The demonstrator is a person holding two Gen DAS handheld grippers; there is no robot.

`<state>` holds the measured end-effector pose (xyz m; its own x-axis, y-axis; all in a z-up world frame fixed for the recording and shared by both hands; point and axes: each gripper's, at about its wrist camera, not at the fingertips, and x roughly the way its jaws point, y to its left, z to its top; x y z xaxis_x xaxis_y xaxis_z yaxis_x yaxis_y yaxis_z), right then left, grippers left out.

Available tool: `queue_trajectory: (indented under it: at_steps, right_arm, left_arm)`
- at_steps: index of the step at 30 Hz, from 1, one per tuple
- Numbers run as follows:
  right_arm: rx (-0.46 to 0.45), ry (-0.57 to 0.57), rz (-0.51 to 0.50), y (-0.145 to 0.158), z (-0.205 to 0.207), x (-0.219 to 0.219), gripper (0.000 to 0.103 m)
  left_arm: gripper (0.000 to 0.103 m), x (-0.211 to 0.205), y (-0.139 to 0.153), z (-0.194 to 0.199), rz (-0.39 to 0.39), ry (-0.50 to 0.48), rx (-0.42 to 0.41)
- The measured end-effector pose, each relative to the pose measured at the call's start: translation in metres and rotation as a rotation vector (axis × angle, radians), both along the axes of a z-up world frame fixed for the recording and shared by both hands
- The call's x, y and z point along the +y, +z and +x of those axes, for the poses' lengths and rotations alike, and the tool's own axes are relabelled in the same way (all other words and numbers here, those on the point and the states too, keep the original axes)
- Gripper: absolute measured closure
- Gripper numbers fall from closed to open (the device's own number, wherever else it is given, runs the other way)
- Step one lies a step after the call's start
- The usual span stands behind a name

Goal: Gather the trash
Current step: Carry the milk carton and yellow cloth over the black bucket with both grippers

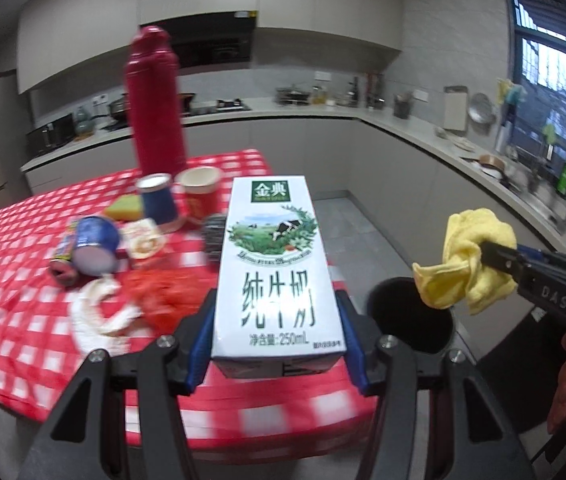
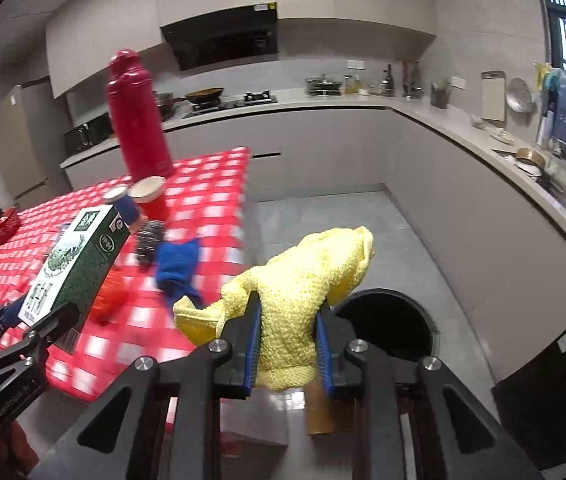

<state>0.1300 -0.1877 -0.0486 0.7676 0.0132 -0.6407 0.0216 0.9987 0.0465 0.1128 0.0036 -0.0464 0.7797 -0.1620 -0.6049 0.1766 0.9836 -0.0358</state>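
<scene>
My left gripper (image 1: 277,312) is shut on a white 250 mL milk carton (image 1: 275,264), held upright between the blue pads above the near edge of the red checked table (image 1: 15,280). To its right, my right gripper (image 2: 288,320) is shut on a crumpled yellow cloth (image 2: 307,276). That cloth (image 1: 471,264) hangs just above the open black bin (image 1: 411,316) on the floor beside the table. The bin's mouth (image 2: 387,320) lies directly behind the cloth. The carton (image 2: 79,264) shows at the left of the right wrist view.
On the table lie a tipped blue can (image 1: 91,244), white crumpled paper (image 1: 99,312), an orange wrapper (image 1: 163,296), a blue cloth (image 2: 177,266) and a steel scourer (image 2: 149,240). A tall red thermos (image 1: 155,104) and two paper cups (image 1: 159,200) stand further back. Kitchen counters line the walls.
</scene>
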Motion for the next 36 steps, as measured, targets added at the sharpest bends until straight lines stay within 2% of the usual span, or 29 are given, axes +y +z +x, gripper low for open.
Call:
queue_trajectory:
  at_steps: [10,21,32,36]
  right_arm:
    - [0.063,-0.050,-0.004,-0.036,-0.002,-0.100,0.077]
    - [0.180,-0.008,-0.017,-0.121,0.025,-0.176,0.077]
    - [0.235,0.114,-0.001,-0.197,0.075,-0.210,0.077]
    - [0.264,0.208,-0.030,-0.224,0.092,-0.210,0.077]
  left_arm:
    - [0.047,-0.106,-0.026,0.013,0.012,-0.118,0.058]
    - [0.047,-0.183,-0.102,0.047,0.018,-0.151,0.196]
    - [0.047,-0.235,-0.169,0.089,0.037,-0.197,0.296]
    - [0.047,-0.242,-0.186,0.102,-0.012,-0.200,0.350]
